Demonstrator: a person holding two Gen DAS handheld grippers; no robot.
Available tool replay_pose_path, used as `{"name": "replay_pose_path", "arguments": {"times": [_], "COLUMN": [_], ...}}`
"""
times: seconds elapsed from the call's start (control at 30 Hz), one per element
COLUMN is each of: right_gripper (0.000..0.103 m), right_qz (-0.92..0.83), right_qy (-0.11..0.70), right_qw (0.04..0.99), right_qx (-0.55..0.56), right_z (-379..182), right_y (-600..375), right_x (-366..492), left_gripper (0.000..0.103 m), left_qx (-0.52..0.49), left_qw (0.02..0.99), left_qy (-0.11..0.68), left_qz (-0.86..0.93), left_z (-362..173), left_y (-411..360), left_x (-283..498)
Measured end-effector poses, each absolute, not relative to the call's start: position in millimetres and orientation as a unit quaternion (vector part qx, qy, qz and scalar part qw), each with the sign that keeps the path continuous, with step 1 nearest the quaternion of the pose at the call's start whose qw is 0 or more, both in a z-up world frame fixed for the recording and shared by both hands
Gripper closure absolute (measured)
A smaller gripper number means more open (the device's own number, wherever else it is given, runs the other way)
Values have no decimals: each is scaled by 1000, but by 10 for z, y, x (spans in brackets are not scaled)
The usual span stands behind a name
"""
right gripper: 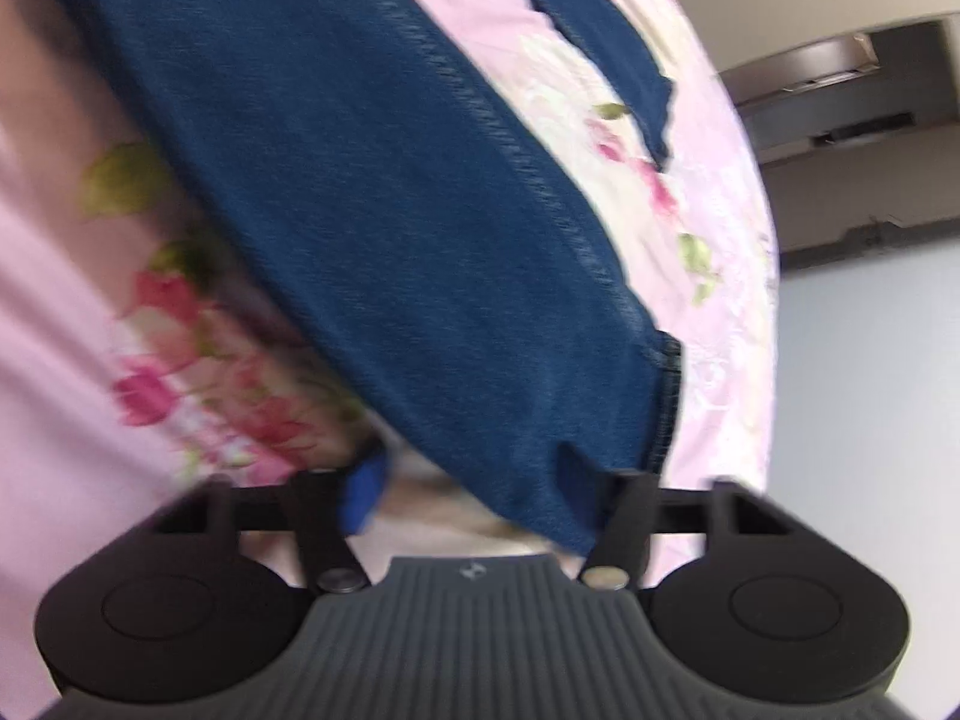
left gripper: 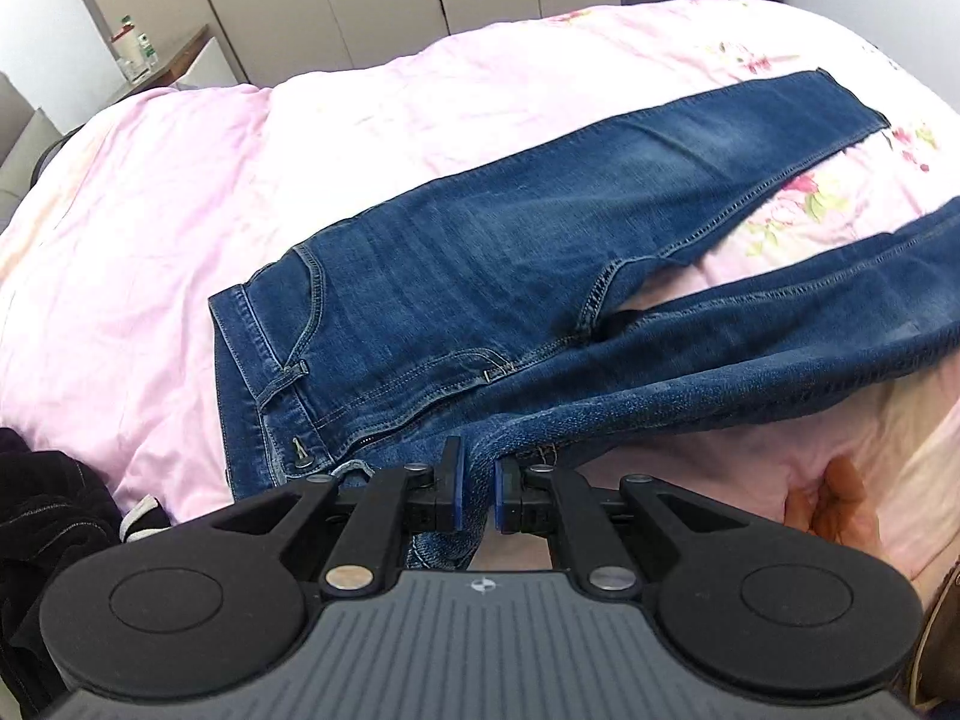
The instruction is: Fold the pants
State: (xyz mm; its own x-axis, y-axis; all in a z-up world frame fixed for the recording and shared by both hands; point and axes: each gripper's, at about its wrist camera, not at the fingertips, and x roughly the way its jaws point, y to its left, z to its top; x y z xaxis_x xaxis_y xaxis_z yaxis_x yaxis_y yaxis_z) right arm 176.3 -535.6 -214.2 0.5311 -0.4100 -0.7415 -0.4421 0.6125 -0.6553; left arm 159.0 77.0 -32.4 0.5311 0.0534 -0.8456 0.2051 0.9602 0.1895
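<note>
Jeans point(left gripper: 480, 300) lie on the bed point(left gripper: 150, 228), pink floral cover, waistband toward the left wrist view's lower left, one leg running flat up-right to its hem.

Left hand-held gripper point(left gripper: 478, 489): blue pads nearly together, pinching a bunched fold of denim at the waist end, near the fly. From that pinch the second leg runs right, partly lifted off the cover.

Right hand-held gripper point(right gripper: 480, 498): frame is motion-blurred. Fingers stand wide apart; the leg's hem end point(right gripper: 600, 450) drapes between them, over the right-side finger. Left blue pad point(right gripper: 366, 492) is clear of the cloth. Can't tell if anything is actually gripped.

Dark clothing point(left gripper: 36, 516) sits at the bed's left edge, apart from the jeans.
</note>
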Motion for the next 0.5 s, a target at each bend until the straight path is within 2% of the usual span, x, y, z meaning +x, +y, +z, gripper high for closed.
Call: {"name": "replay_pose_path", "arguments": {"times": [0.1,0.23,0.37,0.5], "right_gripper": [103,103,103,103], "right_qz": [-23,-67,-93,-95], "right_qy": [473,418,368,352], "right_qw": [799,858,877,872], "right_qx": [-370,-291,-297,-325], "right_z": [-1944,-1430,-1025,-771], "right_y": [-5496,-5560,-5428,-5215], "right_x": [1868,2056,2402,2922], "left_gripper": [93,94,94,94], "left_qx": [128,111,111,130], "left_qw": [870,881,891,895], "left_qy": [474,460,440,426], "left_qz": [-35,-18,-2,10], "left_z": [-278,-158,69,282], "left_y": [796,884,968,1012], "left_x": [1571,1584,1661,1938]}}
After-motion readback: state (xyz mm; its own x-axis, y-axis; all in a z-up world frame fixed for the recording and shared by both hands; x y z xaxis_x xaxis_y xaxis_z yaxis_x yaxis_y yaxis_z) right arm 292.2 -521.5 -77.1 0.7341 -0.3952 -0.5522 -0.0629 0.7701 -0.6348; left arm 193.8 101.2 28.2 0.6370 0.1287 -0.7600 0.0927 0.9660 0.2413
